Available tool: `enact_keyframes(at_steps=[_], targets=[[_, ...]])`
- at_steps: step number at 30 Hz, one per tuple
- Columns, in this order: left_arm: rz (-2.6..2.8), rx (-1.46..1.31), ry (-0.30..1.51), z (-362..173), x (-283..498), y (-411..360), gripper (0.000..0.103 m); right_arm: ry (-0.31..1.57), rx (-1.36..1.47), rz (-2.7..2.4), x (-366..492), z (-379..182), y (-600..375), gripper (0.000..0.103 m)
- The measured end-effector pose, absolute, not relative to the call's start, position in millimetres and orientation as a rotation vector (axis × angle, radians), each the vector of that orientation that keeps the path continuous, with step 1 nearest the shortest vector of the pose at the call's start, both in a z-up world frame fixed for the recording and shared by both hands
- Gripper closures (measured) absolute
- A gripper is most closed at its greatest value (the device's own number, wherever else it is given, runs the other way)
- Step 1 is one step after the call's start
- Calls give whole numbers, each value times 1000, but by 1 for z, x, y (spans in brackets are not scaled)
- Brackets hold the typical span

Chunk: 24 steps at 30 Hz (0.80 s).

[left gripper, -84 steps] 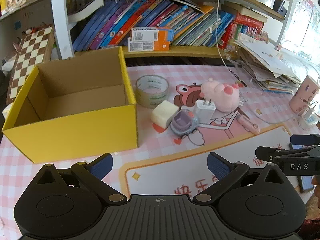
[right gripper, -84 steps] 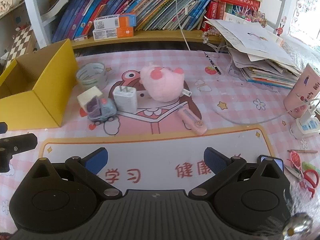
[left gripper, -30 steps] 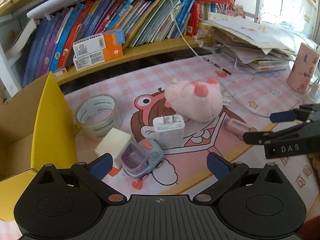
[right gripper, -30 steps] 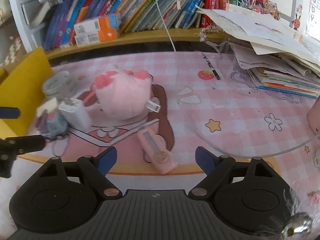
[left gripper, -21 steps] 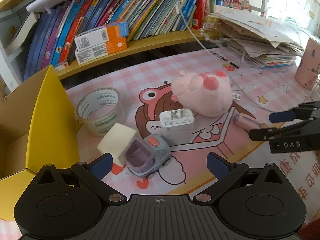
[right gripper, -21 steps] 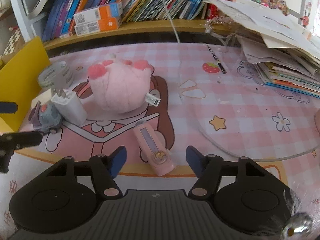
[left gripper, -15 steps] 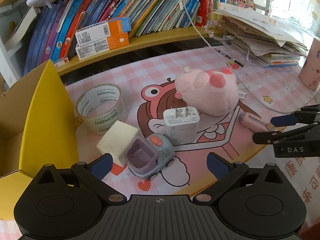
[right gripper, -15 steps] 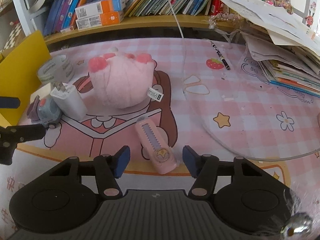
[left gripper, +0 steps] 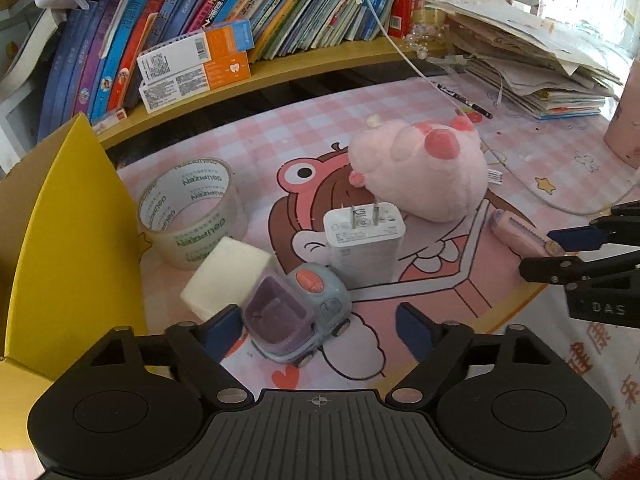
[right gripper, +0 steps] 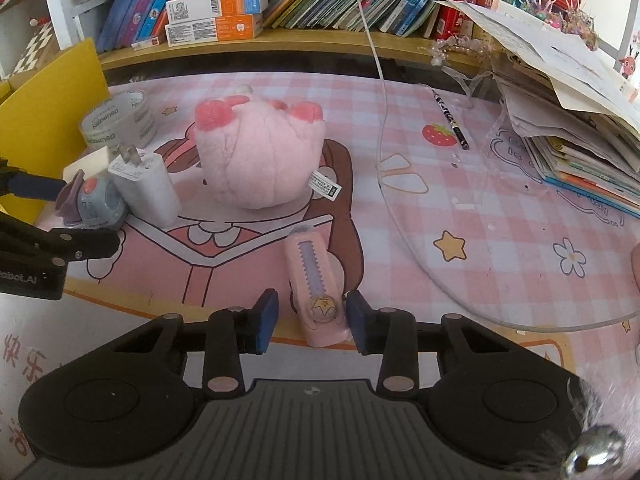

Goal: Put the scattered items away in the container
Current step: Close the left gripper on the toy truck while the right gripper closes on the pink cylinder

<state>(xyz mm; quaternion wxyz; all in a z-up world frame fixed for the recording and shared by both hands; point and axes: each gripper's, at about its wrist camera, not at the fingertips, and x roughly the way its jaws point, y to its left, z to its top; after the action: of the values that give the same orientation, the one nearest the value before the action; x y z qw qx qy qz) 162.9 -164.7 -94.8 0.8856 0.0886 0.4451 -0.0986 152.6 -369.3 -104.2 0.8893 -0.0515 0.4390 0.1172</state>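
My left gripper (left gripper: 318, 330) is open, its fingers on either side of a small grey-and-purple toy car (left gripper: 298, 318), not touching it. A pale foam block (left gripper: 226, 274), a white charger (left gripper: 364, 246), a roll of clear tape (left gripper: 192, 210) and a pink plush (left gripper: 420, 170) lie beyond. The yellow cardboard box (left gripper: 76, 224) stands at the left. My right gripper (right gripper: 312, 322) is partly closed around the near end of a pink utility knife (right gripper: 316, 286); the right pad is close to it, with a gap at the left.
A bookshelf (right gripper: 320, 40) runs along the back. A stack of papers and books (right gripper: 572, 120) fills the right side. A white cable (right gripper: 384, 120) and a pencil (right gripper: 450, 120) lie on the pink mat. A pink cup (left gripper: 626, 128) stands far right.
Both grippers moved forward and down. The left now straddles the toy car and has narrowed a little. The right narrowed around the pink knife's near end.
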Motion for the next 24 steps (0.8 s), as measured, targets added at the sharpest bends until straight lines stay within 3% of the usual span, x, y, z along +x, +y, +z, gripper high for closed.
enact_keyframes(at_steps=[5,8,24], targets=[[-236,125,943,-88,160,-160,41,912,-109,242,153,-104,-369,67],[-280,102,947,-87,158,-160,46,912,-111,241,153,-104,-368,67],[-263,227,923,-106,172,-172,46,912,-117,246,154,-104,-369,67]])
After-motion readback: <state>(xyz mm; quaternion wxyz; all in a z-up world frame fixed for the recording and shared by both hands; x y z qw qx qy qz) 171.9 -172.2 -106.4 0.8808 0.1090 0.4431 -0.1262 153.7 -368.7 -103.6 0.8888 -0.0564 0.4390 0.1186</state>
